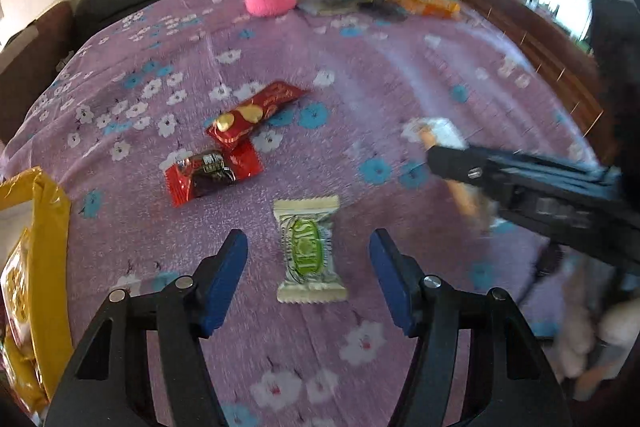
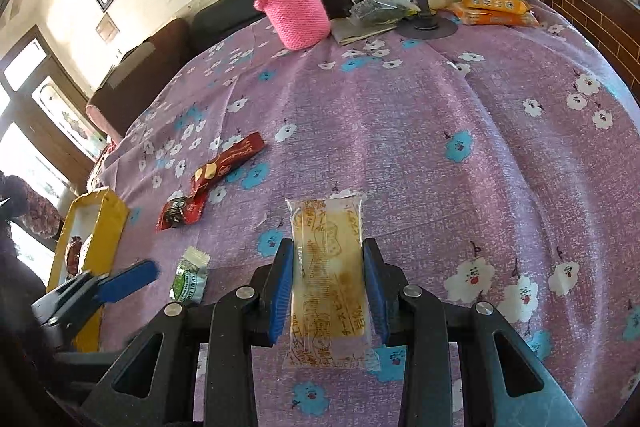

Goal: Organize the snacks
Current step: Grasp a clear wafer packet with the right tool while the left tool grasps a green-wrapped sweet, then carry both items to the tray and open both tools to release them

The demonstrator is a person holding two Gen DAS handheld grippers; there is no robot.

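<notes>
Right gripper (image 2: 329, 289) clamped across long sides of clear-wrapped cake bar (image 2: 329, 279), held over purple cloth (image 2: 460, 131).
Bar judged light, soft, crushable; film slippery, so mid-length hold suits.
Left gripper (image 1: 308, 259) wide apart, empty, straddling green-white candy (image 1: 308, 251) on cloth.
Left view blurs bar; right view alone shows the hold. Yellow box (image 2: 94, 247) at left in both.

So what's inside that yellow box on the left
The yellow box stands open. A red wrapped snack lies against its white bottom. The box wall and the left gripper cover the rest.
</notes>
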